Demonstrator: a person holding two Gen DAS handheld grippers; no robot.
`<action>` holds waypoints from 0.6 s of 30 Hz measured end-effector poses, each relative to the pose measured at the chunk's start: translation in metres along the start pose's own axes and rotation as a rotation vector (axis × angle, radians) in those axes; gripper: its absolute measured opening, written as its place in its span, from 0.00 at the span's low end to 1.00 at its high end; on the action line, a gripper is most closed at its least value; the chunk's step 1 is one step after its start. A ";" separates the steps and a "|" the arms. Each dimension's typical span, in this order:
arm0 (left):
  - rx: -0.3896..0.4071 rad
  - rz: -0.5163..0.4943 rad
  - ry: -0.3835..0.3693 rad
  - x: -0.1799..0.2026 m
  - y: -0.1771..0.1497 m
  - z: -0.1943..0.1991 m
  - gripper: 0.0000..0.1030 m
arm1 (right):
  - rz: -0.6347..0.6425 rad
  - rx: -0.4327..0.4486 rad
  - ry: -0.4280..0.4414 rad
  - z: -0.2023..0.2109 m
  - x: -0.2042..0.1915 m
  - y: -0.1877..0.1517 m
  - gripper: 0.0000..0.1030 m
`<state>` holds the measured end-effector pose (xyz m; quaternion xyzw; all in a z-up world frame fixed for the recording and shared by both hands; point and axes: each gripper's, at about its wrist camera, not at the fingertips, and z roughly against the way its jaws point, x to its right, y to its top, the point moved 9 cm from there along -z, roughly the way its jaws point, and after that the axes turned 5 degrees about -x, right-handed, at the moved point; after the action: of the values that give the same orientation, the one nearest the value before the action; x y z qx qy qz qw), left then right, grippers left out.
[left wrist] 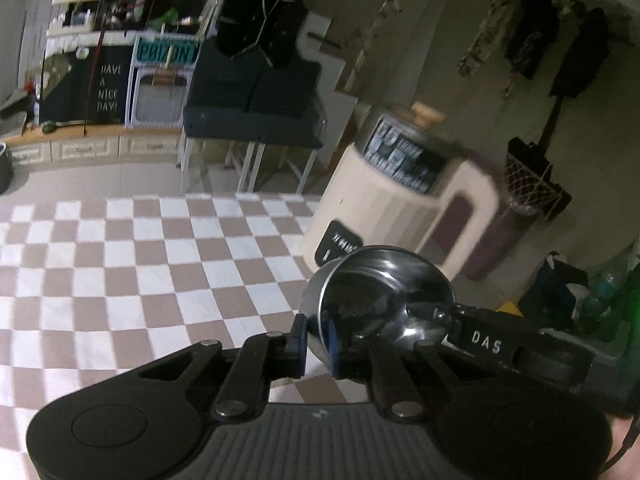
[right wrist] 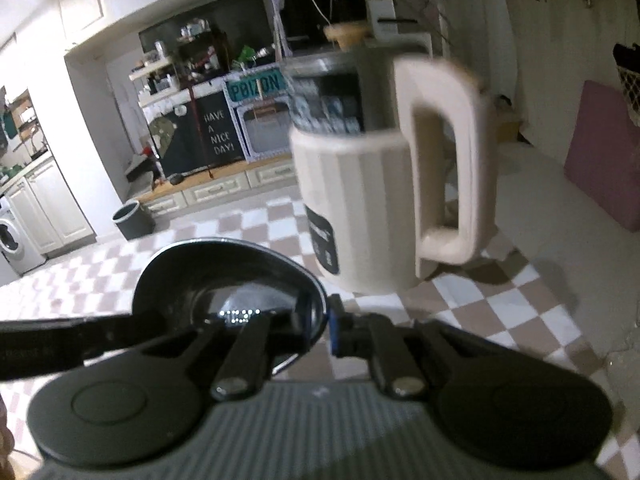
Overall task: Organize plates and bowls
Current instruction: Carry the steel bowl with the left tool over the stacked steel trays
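Kitchen-type room behind, dim, w/ cabinets and a black "HAVE A NICE DAY!" panel [right wrist: 218, 133] at the far wall. Your work surface is the checked tablecloth [left wrist: 120, 272], brown and white squares; it runs wide and bare to the left in the left wrist view, its far edge dropping to floor just before the dark chairs [left wrist: 252, 120]. On the right side of it stands a big cream jug [right wrist: 360, 208] w/ a tall loop handle, near the gripped item and blurred in both views.

You've got a shiny steel bowl [left wrist: 384, 296] between both tools, held off the cloth, tilted so its mirrored inside faces the left camera; in the right wrist view it shows as a dark reflective oval. Rim looks thin, round, no dents that I can make out.

Left gripper [left wrist: 316, 340]: jaws pinched on the bowl's near-left rim, blue pads either side of the wall. Right gripper [right wrist: 320, 332]: clamped on the opposite rim, angled down over the cloth. Each tool's fingers show in the other's view across the bowl.
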<state>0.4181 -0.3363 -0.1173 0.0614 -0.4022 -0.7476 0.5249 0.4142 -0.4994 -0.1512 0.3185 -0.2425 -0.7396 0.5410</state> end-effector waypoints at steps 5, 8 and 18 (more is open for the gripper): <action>0.066 -0.056 0.009 0.006 -0.001 0.057 0.11 | -0.033 0.061 0.036 0.055 -0.024 0.002 0.09; 0.094 -0.066 0.011 0.003 -0.006 0.091 0.11 | -0.038 0.093 0.066 0.087 -0.043 -0.001 0.09; 0.136 -0.088 0.063 -0.018 -0.043 0.182 0.11 | -0.036 0.137 0.133 0.144 -0.110 -0.039 0.09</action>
<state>0.3003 -0.2181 -0.0300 0.1380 -0.4322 -0.7386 0.4986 0.3069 -0.3808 -0.0574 0.4075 -0.2504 -0.7079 0.5197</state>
